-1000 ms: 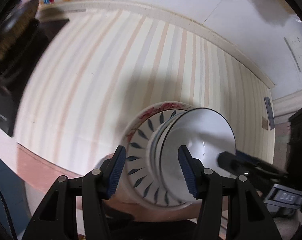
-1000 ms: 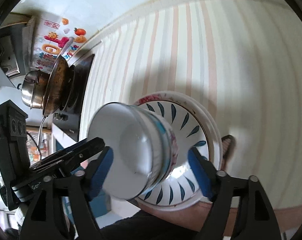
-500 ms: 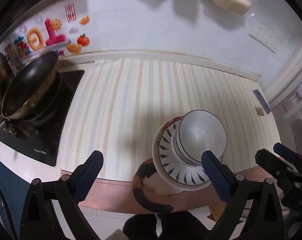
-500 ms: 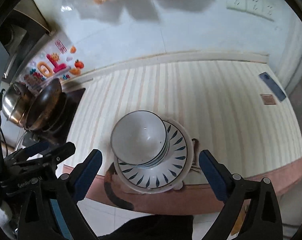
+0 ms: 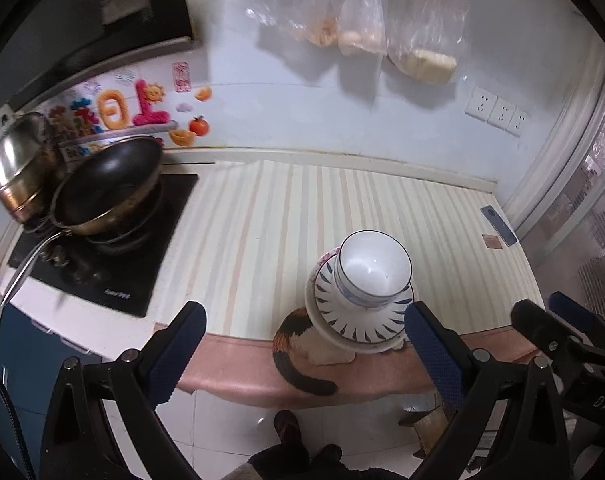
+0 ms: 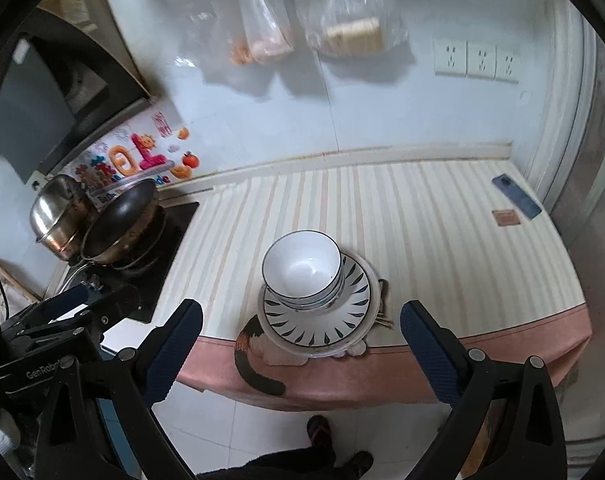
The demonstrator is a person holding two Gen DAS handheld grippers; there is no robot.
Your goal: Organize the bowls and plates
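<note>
While both grippers hang up above the floor in front of the counter, here is what shows:

Bowls: a stack of white bowls [image 6: 302, 270] with thin dark rims and blue marks on the sides sits in the middle of the plates. I cannot tell how many bowls are in the stack. The top bowl [image 5: 374, 268] has nothing in it.

Plates: a white plate with dark blue leaf shapes [image 6: 322, 320] lies under the bowls. A bigger plate with a pink flower rim [image 5: 322, 264] peeks out from under that one. The stack sits near the front edge of the counter.

Counter: a cloth with pale stripes [image 5: 262, 220] covers it, and its pink front edge [image 6: 482, 356] hangs down. A cat picture [image 5: 298, 344] shows on the cloth, partly under the plates.

Left gripper [image 5: 302, 350]: its two blue pads are wide apart. It holds nothing. It is well back from the plates.

Right gripper [image 6: 302, 346]: its blue pads are wide apart too. It holds nothing and touches nothing.

Stove: a black stove top [image 5: 102, 256] is on the left with a dark pan [image 5: 106, 188] and a shiny pot [image 5: 18, 168] on it.

Phone: a blue phone [image 6: 516, 196] lies at the far right of the counter, well apart from the plates.

Wall: three white sockets [image 6: 476, 62] and some clear bags of food [image 5: 374, 32] hang there.
</note>
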